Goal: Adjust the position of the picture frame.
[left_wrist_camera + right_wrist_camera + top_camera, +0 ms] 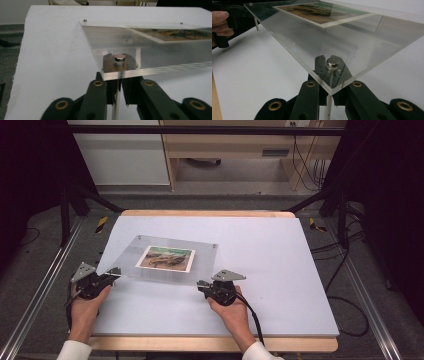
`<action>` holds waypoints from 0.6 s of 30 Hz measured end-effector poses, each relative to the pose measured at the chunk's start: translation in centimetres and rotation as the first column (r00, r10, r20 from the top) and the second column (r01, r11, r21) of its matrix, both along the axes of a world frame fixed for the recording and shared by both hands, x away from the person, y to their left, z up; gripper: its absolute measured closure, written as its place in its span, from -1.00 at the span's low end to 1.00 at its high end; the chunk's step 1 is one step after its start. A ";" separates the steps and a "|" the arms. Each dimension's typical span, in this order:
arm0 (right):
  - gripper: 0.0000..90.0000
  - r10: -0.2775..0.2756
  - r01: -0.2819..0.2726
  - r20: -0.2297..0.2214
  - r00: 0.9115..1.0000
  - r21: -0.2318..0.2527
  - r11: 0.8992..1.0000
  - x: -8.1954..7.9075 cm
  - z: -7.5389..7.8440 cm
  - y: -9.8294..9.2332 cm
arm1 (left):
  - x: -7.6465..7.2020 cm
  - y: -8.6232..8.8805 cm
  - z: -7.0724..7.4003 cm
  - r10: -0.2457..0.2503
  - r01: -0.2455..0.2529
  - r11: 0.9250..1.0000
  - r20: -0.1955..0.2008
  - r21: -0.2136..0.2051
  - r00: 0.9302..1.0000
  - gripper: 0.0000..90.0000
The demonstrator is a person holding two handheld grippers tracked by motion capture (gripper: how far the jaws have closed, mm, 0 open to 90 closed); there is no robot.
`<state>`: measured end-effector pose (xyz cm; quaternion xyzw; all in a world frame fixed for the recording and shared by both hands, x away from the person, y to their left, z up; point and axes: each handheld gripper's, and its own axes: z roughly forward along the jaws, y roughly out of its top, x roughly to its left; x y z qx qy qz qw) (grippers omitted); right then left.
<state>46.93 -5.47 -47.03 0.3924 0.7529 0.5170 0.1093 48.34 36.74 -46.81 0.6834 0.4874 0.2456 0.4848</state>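
A clear acrylic frame [205, 262] with a landscape photo [166, 257] inside lies on the white table sheet [280, 270], its near edge lifted. My left gripper [116, 271] is shut on the thin post under the frame's near left corner. In the left gripper view the jaws [117, 82] pinch that post below a silver cap [119, 60]. My right gripper [201, 284] is shut on the post under the near right corner. In the right gripper view the jaws [329, 93] meet below the silver cap [332, 64]. The photo [322, 12] shows through the tilted pane.
The far corners of the frame carry small screws [139, 236]. Wooden table edges [210, 343] border the white sheet. Metal rails [45, 285] run along both sides, cables [345, 300] lie on the floor at the right, and a cabinet [225, 150] stands behind.
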 end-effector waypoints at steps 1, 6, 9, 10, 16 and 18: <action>0.86 -0.006 0.006 0.011 1.000 -0.001 1.000 0.0 0.1 0.0 | 0.0 0.0 0.1 0.003 -0.004 1.000 -0.004 -0.024 1.000 0.85; 0.81 -0.029 0.029 0.032 0.999 -0.005 1.000 0.0 0.2 0.1 | -0.3 -0.3 0.5 0.016 -0.016 1.000 -0.004 -0.017 1.000 0.86; 0.82 -0.047 0.046 0.046 0.998 0.009 0.999 0.2 0.1 0.1 | -0.6 -0.5 0.8 0.006 -0.006 1.000 -0.011 -0.014 1.000 0.86; 0.82 -0.047 0.046 0.046 0.998 0.009 0.999 0.2 0.1 0.1 | -0.6 -0.5 0.8 0.006 -0.006 1.000 -0.011 -0.014 1.000 0.86; 0.88 -0.044 0.044 0.029 0.999 0.014 0.999 0.3 0.4 -0.4 | -1.2 -0.7 0.9 -0.016 0.016 1.000 -0.021 0.011 1.000 0.86; 0.88 -0.046 0.046 0.021 0.999 0.014 0.999 0.2 0.4 -0.3 | -1.1 -0.7 0.8 -0.015 0.015 1.000 -0.021 0.008 1.000 0.85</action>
